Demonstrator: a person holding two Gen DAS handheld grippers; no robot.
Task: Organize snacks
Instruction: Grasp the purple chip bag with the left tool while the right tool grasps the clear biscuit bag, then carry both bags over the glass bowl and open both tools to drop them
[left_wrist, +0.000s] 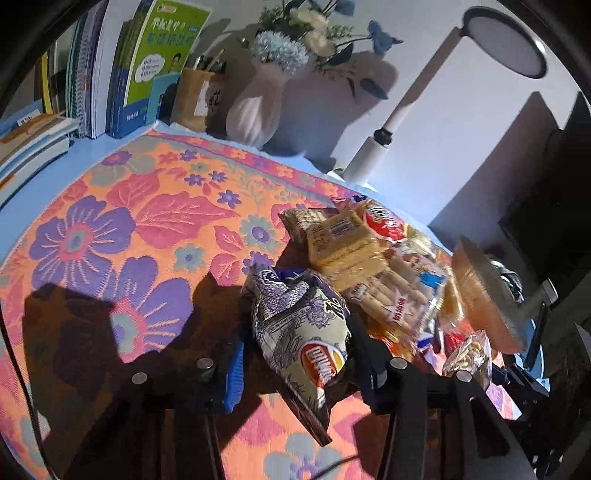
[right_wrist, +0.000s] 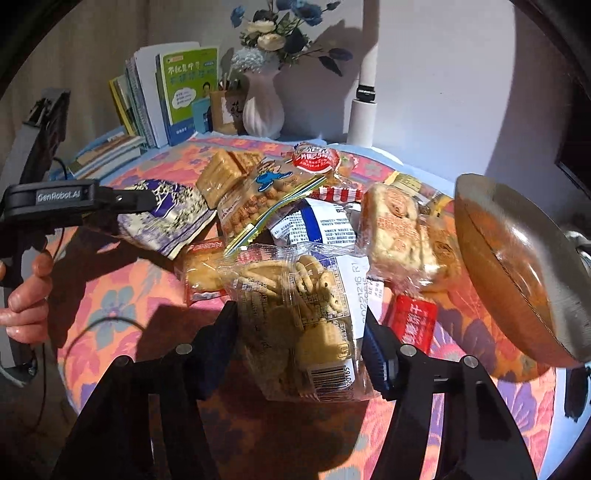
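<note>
At the far left, books (right_wrist: 147, 107) stand at the back of the counter (left_wrist: 92, 229) with its flowered cloth; the left gripper (left_wrist: 295, 354) is clamped on a purple-and-cream chip bag (left_wrist: 299, 325), at the left edge of the snack pile (right_wrist: 295, 206); mid-pile, the right gripper (right_wrist: 299, 332) pinches a clear packet of biscuits (right_wrist: 295, 306) between its jaws; a white vase (right_wrist: 262, 107) of flowers stands behind; a tilted bowl (right_wrist: 517, 273) hangs at the right.
</note>
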